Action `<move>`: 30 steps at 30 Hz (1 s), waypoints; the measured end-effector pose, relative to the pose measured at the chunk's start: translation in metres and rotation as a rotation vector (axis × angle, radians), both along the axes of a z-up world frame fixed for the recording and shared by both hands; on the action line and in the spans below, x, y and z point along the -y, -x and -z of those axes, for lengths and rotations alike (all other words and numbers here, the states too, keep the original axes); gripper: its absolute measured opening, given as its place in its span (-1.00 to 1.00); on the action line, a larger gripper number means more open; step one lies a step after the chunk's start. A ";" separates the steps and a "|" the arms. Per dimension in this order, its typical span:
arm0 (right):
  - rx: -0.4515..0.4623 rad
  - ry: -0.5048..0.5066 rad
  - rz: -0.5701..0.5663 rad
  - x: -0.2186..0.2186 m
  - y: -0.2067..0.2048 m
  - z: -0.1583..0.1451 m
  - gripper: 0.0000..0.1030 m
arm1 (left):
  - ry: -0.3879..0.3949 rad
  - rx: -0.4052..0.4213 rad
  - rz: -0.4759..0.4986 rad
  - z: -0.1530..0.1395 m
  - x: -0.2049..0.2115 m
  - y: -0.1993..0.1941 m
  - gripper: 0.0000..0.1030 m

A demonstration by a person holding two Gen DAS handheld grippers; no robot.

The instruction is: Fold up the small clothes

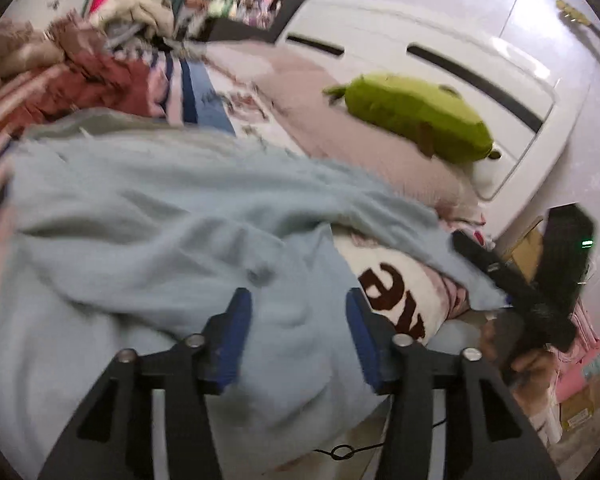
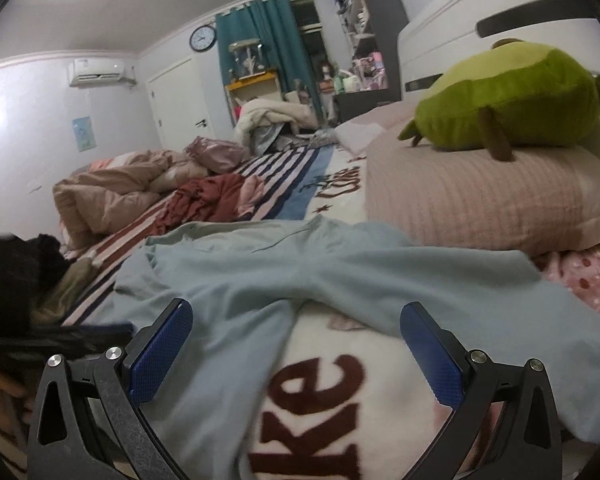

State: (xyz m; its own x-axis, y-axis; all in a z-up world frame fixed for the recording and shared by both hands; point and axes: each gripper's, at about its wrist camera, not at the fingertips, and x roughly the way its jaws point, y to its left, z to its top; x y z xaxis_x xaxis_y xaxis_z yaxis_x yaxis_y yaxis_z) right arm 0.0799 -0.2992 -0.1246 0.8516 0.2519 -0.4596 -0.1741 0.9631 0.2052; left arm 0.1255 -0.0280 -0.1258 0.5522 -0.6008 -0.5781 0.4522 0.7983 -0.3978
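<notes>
A light blue garment (image 2: pixel 340 272), apparently small trousers, lies spread on the bed with two legs running toward the camera. In the left wrist view the same light blue garment (image 1: pixel 160 220) fills the middle, rumpled. My left gripper (image 1: pixel 300 320) hangs just over it, jaws apart, with cloth beneath the blue pads (image 1: pixel 236 336) but nothing pinched. My right gripper (image 2: pixel 296 328) stands wide open above the fork of the legs, empty. The right tool (image 1: pixel 516 280), held by a hand, shows black and blurred at the garment's right edge.
The garment rests on a white blanket with brown letters (image 2: pixel 320 392). A pink pillow (image 2: pixel 480 200) carries a green plush toy (image 2: pixel 508 96) by the white headboard (image 1: pixel 420 60). A red clothes heap (image 2: pixel 208 196) and a beige duvet (image 2: pixel 112 196) lie farther back.
</notes>
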 end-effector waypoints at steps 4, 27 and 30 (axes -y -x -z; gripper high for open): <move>-0.013 -0.001 -0.111 -0.037 -0.005 0.002 1.00 | -0.020 0.095 -0.156 -0.027 -0.055 0.029 0.23; -0.325 0.305 -0.087 -0.084 -0.013 0.047 -0.94 | -0.004 0.157 -0.378 -0.003 -0.150 0.031 0.38; -0.390 0.322 -0.113 -0.069 -0.011 0.047 -0.93 | -0.032 0.147 -0.376 -0.005 -0.153 0.017 0.38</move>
